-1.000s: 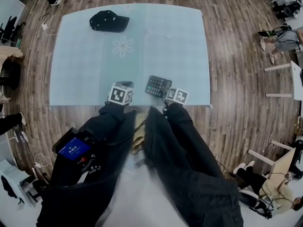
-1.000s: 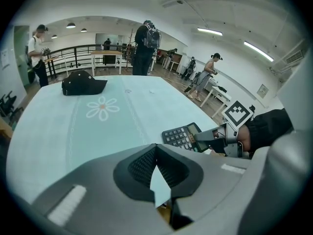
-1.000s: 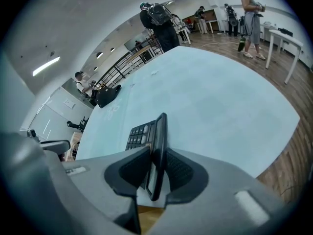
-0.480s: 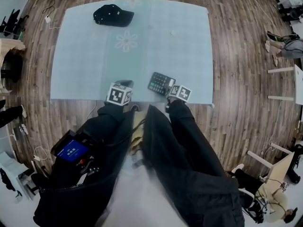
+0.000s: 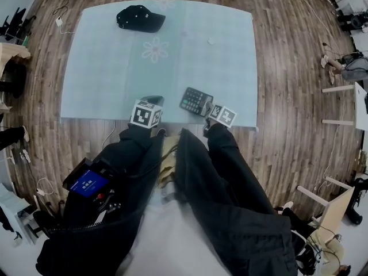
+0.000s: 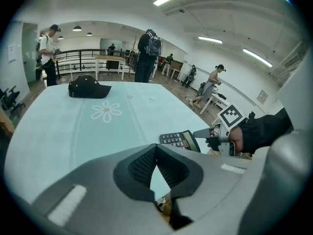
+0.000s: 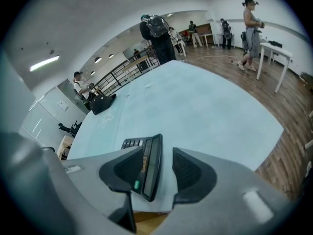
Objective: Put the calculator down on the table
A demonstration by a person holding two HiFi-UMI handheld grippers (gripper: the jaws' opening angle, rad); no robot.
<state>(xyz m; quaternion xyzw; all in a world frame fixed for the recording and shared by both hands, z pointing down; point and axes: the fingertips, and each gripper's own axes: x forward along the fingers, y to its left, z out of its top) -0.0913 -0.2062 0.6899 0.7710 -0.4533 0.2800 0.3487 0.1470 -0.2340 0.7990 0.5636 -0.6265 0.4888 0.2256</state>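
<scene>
the calculator (image 5: 195,100) lies flat on the pale blue table (image 5: 98,68) near its front edge, its display end between the jaws of the right gripper (image 7: 160,155). those jaws have just been opening and now stand wide, the pads off the calculator's sides. the left gripper (image 6: 156,150) hovers just beside it over the table edge, jaws together on nothing, with a black cap (image 5: 140,18) at the far side.
</scene>
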